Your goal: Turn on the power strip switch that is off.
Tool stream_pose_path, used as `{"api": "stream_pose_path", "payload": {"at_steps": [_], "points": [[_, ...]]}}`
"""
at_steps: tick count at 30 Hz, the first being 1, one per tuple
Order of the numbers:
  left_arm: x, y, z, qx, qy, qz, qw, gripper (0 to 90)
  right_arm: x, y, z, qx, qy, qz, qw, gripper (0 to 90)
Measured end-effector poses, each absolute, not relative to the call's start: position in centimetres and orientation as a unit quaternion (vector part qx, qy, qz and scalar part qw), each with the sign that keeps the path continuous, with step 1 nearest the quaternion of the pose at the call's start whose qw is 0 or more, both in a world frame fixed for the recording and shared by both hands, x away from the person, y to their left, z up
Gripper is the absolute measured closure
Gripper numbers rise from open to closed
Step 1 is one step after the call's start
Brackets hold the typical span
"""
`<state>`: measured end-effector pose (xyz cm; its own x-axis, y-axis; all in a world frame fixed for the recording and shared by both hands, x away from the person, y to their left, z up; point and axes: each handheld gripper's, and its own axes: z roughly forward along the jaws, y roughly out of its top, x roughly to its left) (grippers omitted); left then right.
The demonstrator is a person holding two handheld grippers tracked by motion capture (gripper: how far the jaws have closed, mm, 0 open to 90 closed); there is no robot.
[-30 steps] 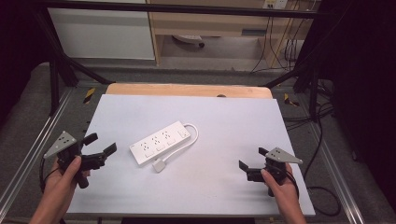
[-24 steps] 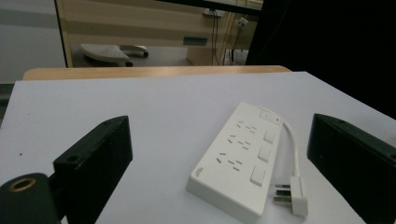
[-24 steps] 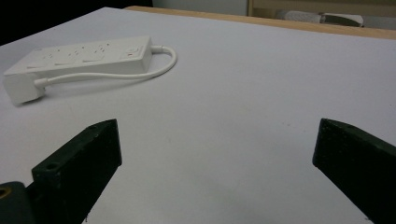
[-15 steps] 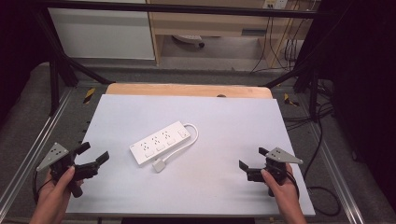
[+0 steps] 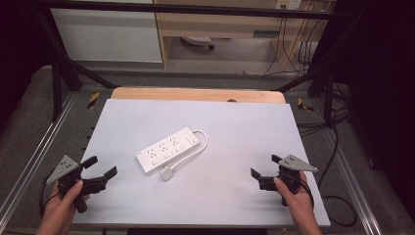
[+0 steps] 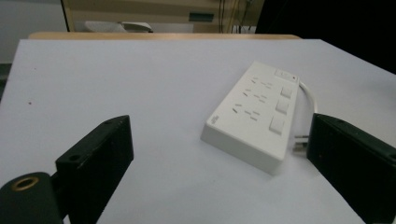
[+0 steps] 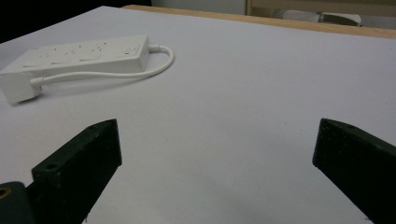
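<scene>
Hovering at the near left corner of the table (image 5: 235, 117), the left gripper (image 5: 100, 169) has its jaws spread wide with nothing between them. Across on the near right side, the right gripper (image 5: 263, 166) is likewise released and holds nothing. Between the two, a little left of the middle and well apart from both, the white power strip (image 5: 169, 150) lies flat and at a slant, its cord (image 5: 199, 147) looping round to the plug (image 5: 167, 174) just beside its near edge.
</scene>
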<state>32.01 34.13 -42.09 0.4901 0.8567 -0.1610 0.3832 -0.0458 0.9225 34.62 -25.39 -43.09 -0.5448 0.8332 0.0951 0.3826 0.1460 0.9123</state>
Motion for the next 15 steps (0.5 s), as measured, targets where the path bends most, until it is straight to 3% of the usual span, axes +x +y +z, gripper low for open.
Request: {"api": "stream_pose_path", "payload": {"at_steps": [15], "points": [[32.4, 31.1, -43.8, 0.73, 0.422, 0.222, 0.49, 8.4, 35.9, -25.3, -45.0, 0.454, 0.749, 0.425, 0.226, 2.4]]}}
